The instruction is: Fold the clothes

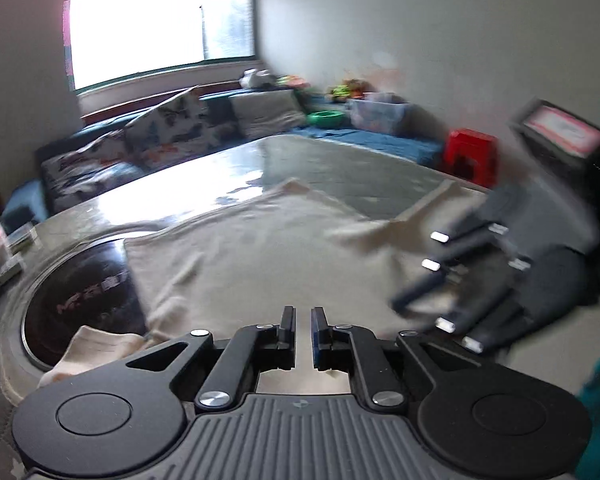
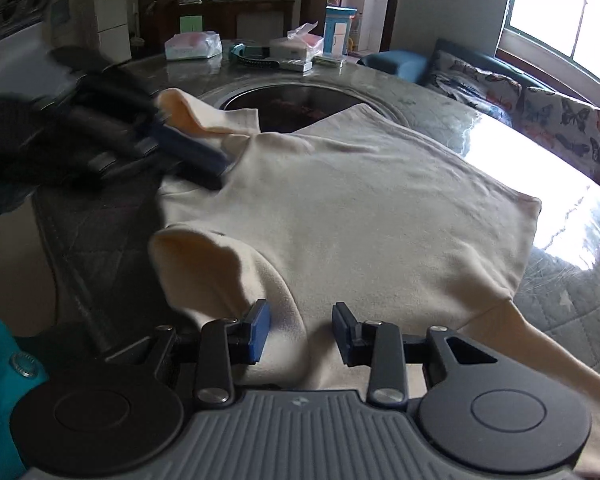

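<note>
A cream T-shirt (image 2: pixel 360 216) is seen spread over a glossy stone table (image 2: pixel 572 216), partly covering a dark round inset (image 2: pixel 292 100) set in the middle of the table. The near part of the garment lies on a grey quilted cover (image 2: pixel 572 320) at the table's edge. In the right wrist view, one short sleeve (image 2: pixel 196 268) is curled upward just ahead of the right tool (image 2: pixel 302 332), while the other sleeve (image 2: pixel 196 114) is raised beside the left tool (image 2: pixel 204 160).

The right tool is held over the near hem area of the shirt; its blue-padded fingers (image 2: pixel 260 330) are set wide apart, with cloth visible between them but nothing pinched. The left tool (image 1: pixel 303 332) is shown in its own view with its jaws drawn narrow, a thin gap left between them and no fabric caught in that gap. In the left wrist view the right tool (image 1: pixel 432 280) appears blurred at the right edge of the shirt (image 1: pixel 260 256), beside a lifted flap of cloth (image 1: pixel 380 232); whether that flap is touched cannot be told.

A teal sleeve (image 2: pixel 0 380) is visible at the lower left of the right wrist view. Boxes and plastic bags (image 2: pixel 192 46) are stacked at the far side of the table. A sofa with butterfly-print cushions (image 2: pixel 500 88) stands beneath a bright window (image 2: pixel 572 12), and a red stool (image 1: pixel 470 156) is set against the wall.
</note>
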Motion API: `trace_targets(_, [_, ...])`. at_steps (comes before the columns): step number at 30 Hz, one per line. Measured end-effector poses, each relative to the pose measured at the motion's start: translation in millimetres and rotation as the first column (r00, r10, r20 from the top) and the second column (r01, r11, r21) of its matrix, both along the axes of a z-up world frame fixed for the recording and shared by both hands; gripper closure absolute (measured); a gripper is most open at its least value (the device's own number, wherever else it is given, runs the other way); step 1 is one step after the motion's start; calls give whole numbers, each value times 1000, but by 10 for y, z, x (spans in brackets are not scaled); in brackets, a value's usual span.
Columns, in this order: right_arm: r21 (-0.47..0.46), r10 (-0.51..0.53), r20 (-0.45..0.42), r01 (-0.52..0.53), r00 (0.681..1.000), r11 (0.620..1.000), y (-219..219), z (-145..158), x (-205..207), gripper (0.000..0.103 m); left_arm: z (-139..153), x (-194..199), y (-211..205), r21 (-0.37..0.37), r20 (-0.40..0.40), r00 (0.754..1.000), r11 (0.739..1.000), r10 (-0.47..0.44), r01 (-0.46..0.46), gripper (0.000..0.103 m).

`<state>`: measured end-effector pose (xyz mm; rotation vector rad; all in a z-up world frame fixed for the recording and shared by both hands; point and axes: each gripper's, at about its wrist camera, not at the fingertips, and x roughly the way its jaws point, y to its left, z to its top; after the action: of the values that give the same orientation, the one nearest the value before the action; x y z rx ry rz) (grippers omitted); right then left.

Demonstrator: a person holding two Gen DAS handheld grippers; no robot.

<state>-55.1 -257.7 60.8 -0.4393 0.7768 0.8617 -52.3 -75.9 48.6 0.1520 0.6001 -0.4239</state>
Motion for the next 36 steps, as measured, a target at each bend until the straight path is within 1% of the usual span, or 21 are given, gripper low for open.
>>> trace_targets(3, [9, 17, -41, -16, 999, 1000, -38, 41, 14, 69, -136, 192, -6, -8, -54, 997, 999, 52, -52, 93])
trace_targets(5, [18, 22, -44, -22, 999, 1000, -70, 102, 53, 69, -238, 230, -5, -10, -89, 995, 998, 54, -55, 93])
trace_targets(8, [61, -36, -9, 36, 999, 997, -186, 239, 165, 68, -334, 173, -9, 0, -99, 994, 999, 42, -43, 93])
trace_targets(9, [72, -62, 5, 61, 998, 996, -217, 270, 216, 67, -337, 152, -8, 2, -98, 995, 999, 37, -37, 91])
trace_targets(11, [79, -130, 37, 127, 991, 989, -258, 273, 363, 66, -335, 117, -3, 5, -99, 995, 1000, 25, -25, 91])
trace_targets(15, [78, -228, 17, 226, 974, 971, -341, 128, 609, 66, -326, 84, 26, 7, -109, 994, 1000, 8, -8, 90])
trace_targets(17, [72, -269, 0, 268, 963, 961, -387, 41, 701, 66, -283, 121, 79, -4, -106, 994, 1000, 27, -27, 90])
trace_targets(18, [68, -289, -8, 289, 957, 955, -409, -2, 748, 64, -261, 142, 107, -10, -104, 994, 999, 37, -38, 89])
trace_targets(19, [68, -299, -10, 299, 954, 952, -420, -22, 764, 64, -232, 190, 140, -19, -101, 993, 998, 63, -65, 88])
trace_targets(22, [77, -282, 7, 280, 960, 957, -399, 21, 673, 64, -163, 356, 241, -45, -101, 985, 988, 141, -146, 88])
trace_targets(25, [87, -264, 24, 261, 964, 961, -377, 65, 583, 61, -205, 498, 296, -57, -120, 977, 981, 176, -183, 88])
trace_targets(27, [86, -229, 30, 225, 973, 970, -324, 68, 507, 57, -263, 555, 321, -40, -142, 968, 976, 208, -215, 89])
trace_targets(28, [79, -210, 33, 207, 977, 975, -289, 56, 478, 57, -280, 553, 349, -37, -138, 964, 971, 227, -234, 89])
trace_targets(30, [52, -180, 44, 177, 983, 983, -221, 20, 430, 57, -288, 515, 454, -59, -132, 959, 964, 250, -260, 88])
trace_targets(32, [44, -171, 45, 169, 984, 985, -195, 4, 417, 56, -273, 457, 587, -80, -129, 953, 955, 273, -284, 88])
trace_targets(36, [44, -170, 39, 169, 985, 985, -181, -13, 421, 52, -280, 352, 809, -49, -131, 932, 937, 338, -347, 88])
